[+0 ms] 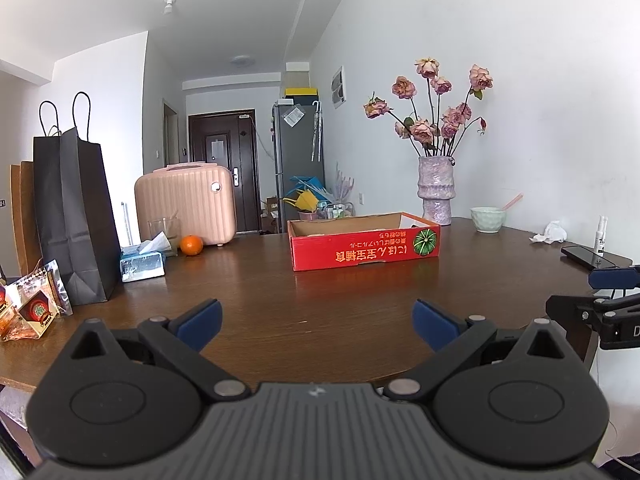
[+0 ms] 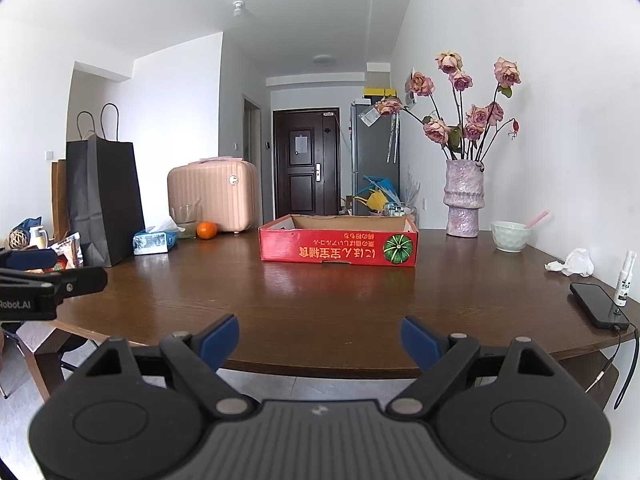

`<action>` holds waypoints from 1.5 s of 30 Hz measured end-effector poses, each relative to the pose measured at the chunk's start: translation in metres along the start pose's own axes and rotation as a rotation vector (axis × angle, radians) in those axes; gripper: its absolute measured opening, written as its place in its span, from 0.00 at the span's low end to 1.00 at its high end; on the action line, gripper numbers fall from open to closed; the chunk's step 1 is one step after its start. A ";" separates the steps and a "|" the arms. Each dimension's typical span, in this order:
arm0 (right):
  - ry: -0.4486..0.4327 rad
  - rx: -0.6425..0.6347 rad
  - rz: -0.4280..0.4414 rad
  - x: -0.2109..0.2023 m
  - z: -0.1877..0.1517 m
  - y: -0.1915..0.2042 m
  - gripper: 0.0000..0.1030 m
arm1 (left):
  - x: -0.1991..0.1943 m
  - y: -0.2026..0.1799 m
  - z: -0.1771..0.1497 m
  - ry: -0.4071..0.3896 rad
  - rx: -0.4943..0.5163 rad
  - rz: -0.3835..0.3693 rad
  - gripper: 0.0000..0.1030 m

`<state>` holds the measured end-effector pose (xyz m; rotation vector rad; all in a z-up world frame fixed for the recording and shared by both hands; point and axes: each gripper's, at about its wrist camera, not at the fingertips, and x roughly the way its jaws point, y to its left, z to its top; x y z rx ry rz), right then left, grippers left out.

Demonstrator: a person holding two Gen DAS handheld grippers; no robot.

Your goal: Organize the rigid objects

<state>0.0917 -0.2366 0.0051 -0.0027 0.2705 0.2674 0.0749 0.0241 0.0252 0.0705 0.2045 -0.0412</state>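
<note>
A low red cardboard box [image 1: 365, 246] [image 2: 338, 246] with an open top stands on the brown wooden table [image 1: 280, 280] [image 2: 320, 292], toward its far side. My left gripper [image 1: 317, 322] hovers over the near table edge, open, with nothing between its blue pads. My right gripper [image 2: 320, 338] is held just off the near edge, open and empty too. Around the table lie an orange [image 1: 191, 245] [image 2: 206, 230], a pale green bowl [image 1: 487, 219] [image 2: 511, 236], a black phone [image 1: 588, 257] [image 2: 599, 310] and a small white spray bottle [image 1: 600, 236] [image 2: 625, 278].
A black paper bag [image 1: 74, 216] [image 2: 102, 200], a tissue box [image 1: 142, 265] [image 2: 155, 242], a glass [image 1: 163, 232] and snack packets [image 1: 36, 304] crowd the left side. A pink suitcase [image 1: 186, 204] stands behind. A vase of dried roses [image 1: 435, 190] [image 2: 464, 204] and crumpled tissue [image 2: 574, 263] sit at the right.
</note>
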 end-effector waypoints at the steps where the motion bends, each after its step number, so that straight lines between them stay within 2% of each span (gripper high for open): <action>1: -0.001 0.001 0.000 0.000 0.000 0.000 0.85 | 0.000 0.000 0.000 -0.001 0.001 0.000 1.00; 11: 0.009 0.013 0.003 0.001 0.002 -0.003 0.85 | -0.001 -0.004 -0.002 -0.018 0.046 0.016 1.00; 45: 0.017 0.007 -0.006 0.004 -0.001 -0.001 0.85 | -0.003 -0.008 -0.006 -0.023 0.036 -0.030 1.00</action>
